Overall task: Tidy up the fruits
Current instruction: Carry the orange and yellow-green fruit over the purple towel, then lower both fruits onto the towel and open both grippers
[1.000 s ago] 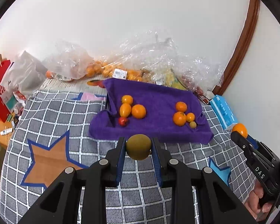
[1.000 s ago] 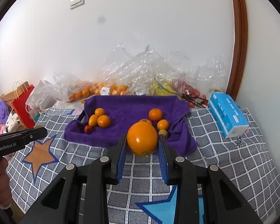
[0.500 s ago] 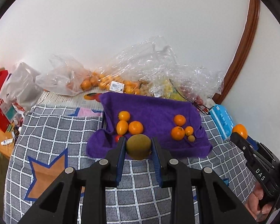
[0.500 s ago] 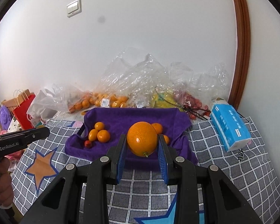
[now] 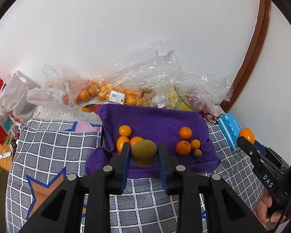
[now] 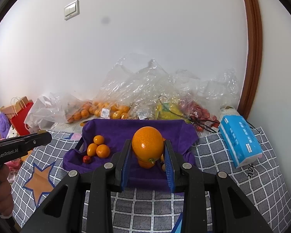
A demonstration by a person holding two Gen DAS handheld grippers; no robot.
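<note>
The right gripper (image 6: pixel 147 155) is clamped on a large orange (image 6: pixel 147 144), pads against its two flanks, stem end turned down. The left gripper (image 5: pixel 144 153) is likewise closed, on a smaller green-brown fruit (image 5: pixel 144 152), round and dull-skinned.

Step in hand, as judged: carrying both fruits to the purple towel (image 5: pixel 157 120), which lies on the checked cover (image 5: pixel 54 145) toward its far edge, in front of the clear bags of fruit (image 5: pixel 110 93) along the wall.

Recommended execution:
- Bring each fruit low over bare towel before releasing; round fruit dropped from height will likely roll off the towel's near edge.
- Set the orange beside the right-hand group of oranges (image 5: pixel 183 148), near the towel's right edge, not on top of them.
- Set the green-brown fruit on open cloth in the middle or near the left-hand group (image 6: pixel 99 147); which group it belongs with cannot be settled from the views.
- Open the jaws slowly and withdraw along the fingers, so the pads do not nudge neighbouring fruit.

Position relative to grippers: each fruit sits at the fingertips, clear of the cloth, over the towel's near edge. The small red fruit (image 6: pixel 86 159) lies at the towel's near-left corner, beside the left group.
</note>
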